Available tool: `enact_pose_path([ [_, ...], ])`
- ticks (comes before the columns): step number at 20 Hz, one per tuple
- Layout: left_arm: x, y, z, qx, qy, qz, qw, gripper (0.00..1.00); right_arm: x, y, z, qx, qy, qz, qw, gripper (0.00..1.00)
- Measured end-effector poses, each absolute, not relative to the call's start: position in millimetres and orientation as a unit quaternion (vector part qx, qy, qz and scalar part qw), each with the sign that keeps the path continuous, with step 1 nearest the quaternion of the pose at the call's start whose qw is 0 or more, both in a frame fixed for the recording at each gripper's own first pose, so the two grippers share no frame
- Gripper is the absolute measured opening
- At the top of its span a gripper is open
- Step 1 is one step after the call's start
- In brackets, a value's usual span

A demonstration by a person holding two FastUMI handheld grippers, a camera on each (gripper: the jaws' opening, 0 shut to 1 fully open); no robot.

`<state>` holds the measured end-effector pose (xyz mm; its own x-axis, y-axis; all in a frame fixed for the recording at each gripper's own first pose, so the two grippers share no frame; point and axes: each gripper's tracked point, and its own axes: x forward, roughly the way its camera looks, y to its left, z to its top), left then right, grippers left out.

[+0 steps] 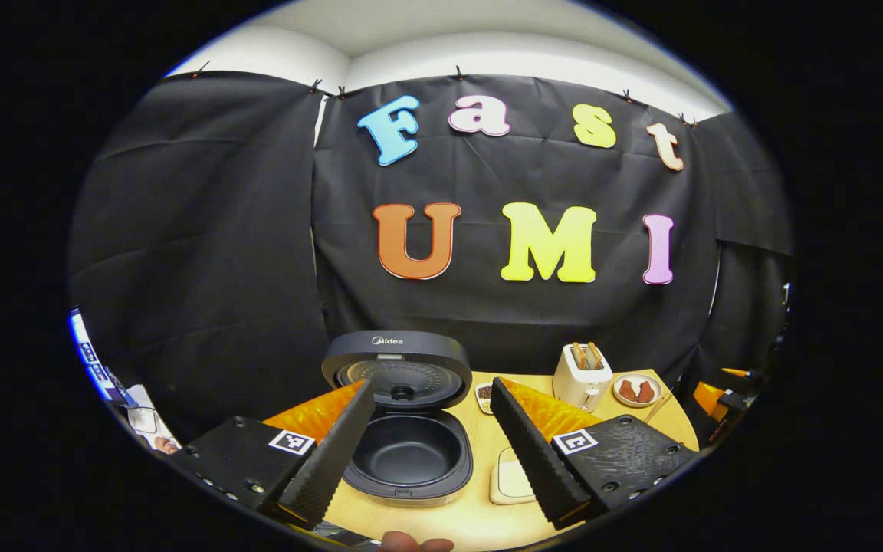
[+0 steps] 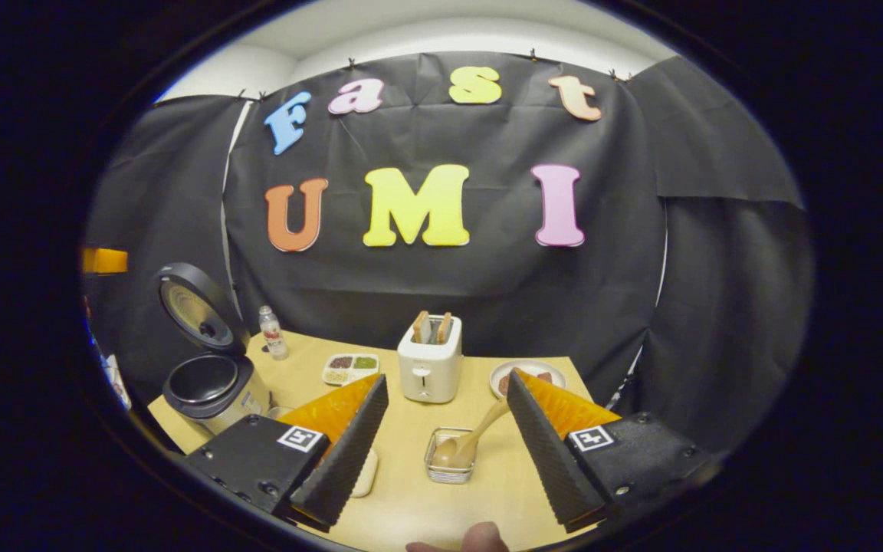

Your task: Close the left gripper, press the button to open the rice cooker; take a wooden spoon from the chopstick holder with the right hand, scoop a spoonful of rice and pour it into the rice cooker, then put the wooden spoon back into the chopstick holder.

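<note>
Since the dark round rice cooker (image 2: 211, 387) is already sitting with its lid up and its pot looking bare, the button step seems done, so the right gripper (image 2: 441, 429) is probably lining up for the spoon grab. Both it and the left gripper (image 1: 430, 437) are hanging wide apart, gripping nothing. One pale wooden spoon (image 2: 468, 445) is leaning in one small wire-mesh chopstick holder (image 2: 448, 474), well right of the cooker and just in front of one white toaster (image 2: 430, 368). Next it's needing to drop onto that tilted handle and pinch it.
</note>
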<state>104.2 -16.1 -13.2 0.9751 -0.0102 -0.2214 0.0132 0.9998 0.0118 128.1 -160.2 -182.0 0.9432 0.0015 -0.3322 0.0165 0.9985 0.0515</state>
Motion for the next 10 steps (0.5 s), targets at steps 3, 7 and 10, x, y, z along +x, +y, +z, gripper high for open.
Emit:
enact_pose_path([
  [3,101.3,-19.3,-9.9,-0.001,0.101,0.013,0.995,0.98,147.6,-173.6,-222.9,0.032,0.200,-0.008,0.979,1.00],
  [7,103.0,-23.4,-5.4,-0.017,0.093,0.041,0.995,0.98,178.8,-187.2,-283.8,0.058,0.244,-0.011,0.968,1.00],
  [10,100.7,-23.8,-5.5,-0.012,0.092,0.057,0.994,0.98,201.4,-199.6,-331.5,0.101,0.284,-0.019,0.953,0.98],
])
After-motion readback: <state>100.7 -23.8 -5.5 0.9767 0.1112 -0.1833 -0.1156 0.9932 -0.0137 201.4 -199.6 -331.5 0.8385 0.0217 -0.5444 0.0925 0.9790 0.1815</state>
